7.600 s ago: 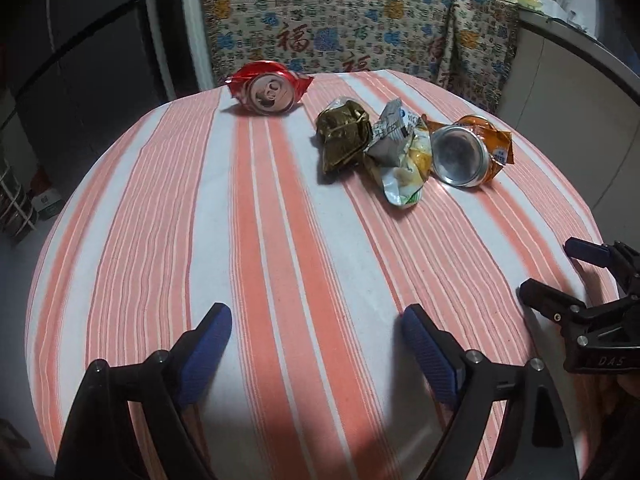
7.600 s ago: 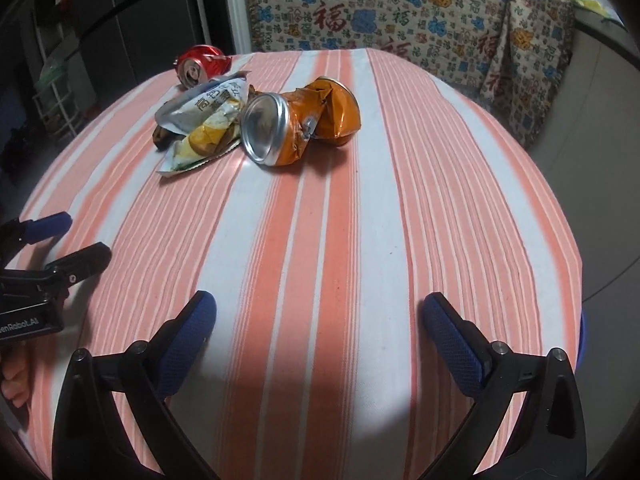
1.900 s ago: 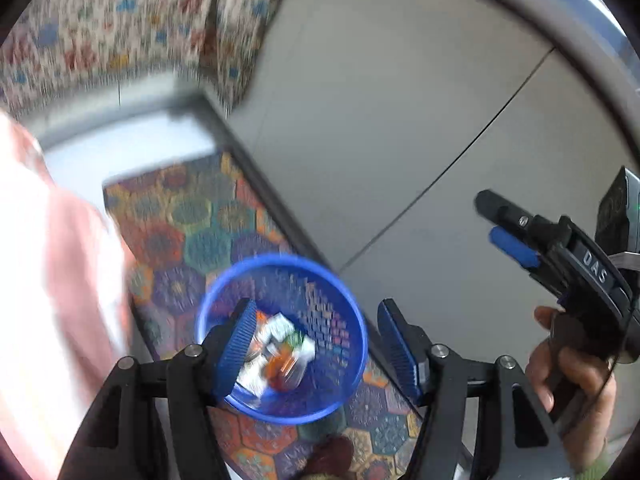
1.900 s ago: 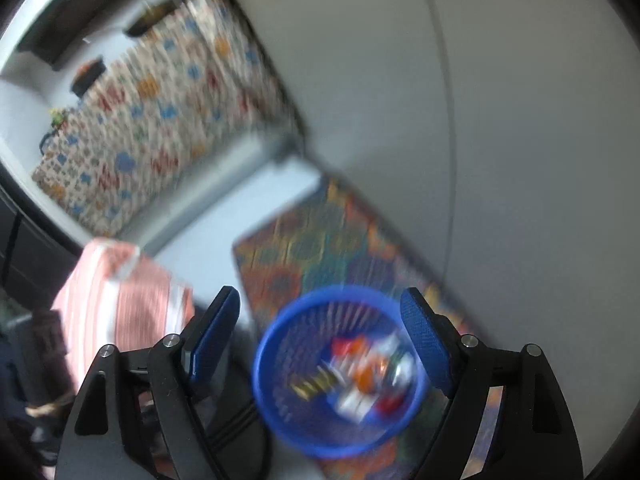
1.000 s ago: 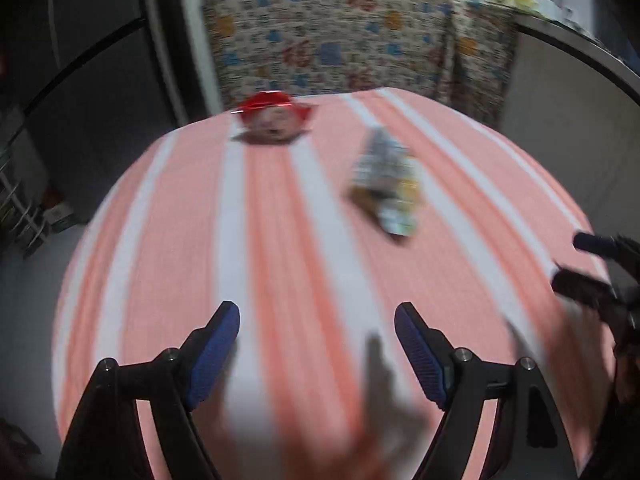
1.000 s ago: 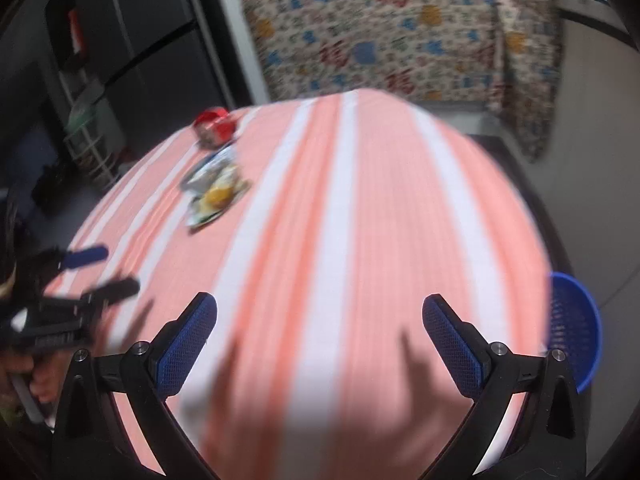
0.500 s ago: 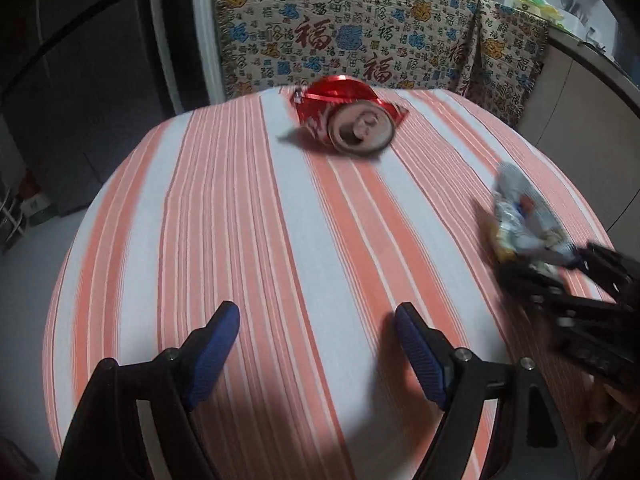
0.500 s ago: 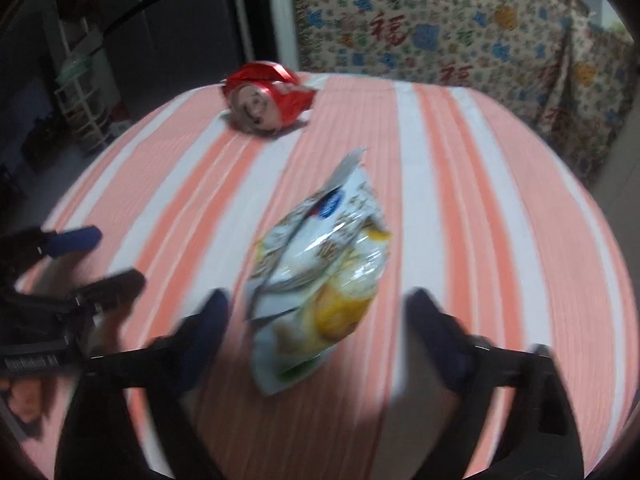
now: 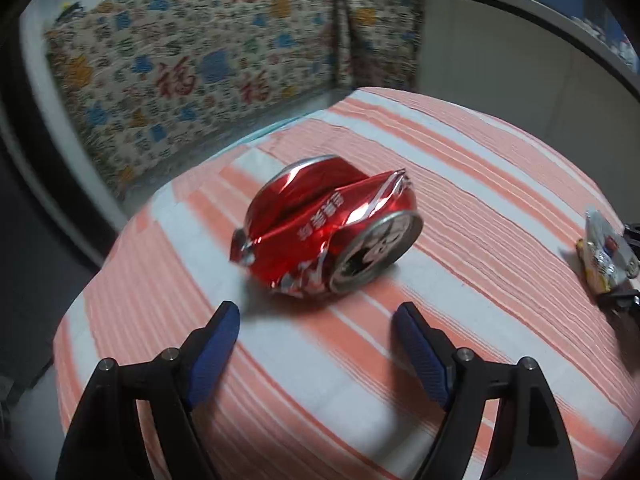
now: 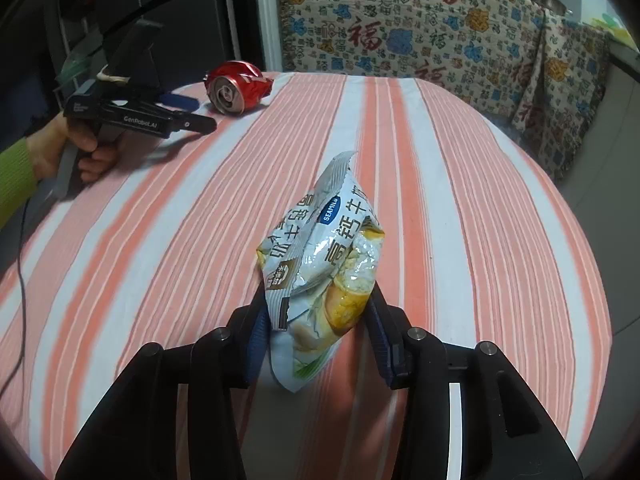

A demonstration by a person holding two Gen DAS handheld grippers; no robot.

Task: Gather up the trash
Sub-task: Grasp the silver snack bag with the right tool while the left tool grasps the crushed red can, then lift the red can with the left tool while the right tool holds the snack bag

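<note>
Right wrist, right hand-held gripper just closed onto snack bag, earlier spread wide

light: dim indoor, warm cast | glare: on crushed red can and snack bag | shadows: soft, toward 6 o'clock | blur: left view smeared at 12 o'clock | edges: fisheye bending, dark corners

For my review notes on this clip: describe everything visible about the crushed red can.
The crushed red can is shiny red metal, badly dented, with white lettering and a silver lid whose opening shows dark. It lies on its side on the striped tablecloth near the far edge, lid facing the left gripper, whose open blue-padded jaws sit just short of it. Nothing touches it but the cloth.
</note>
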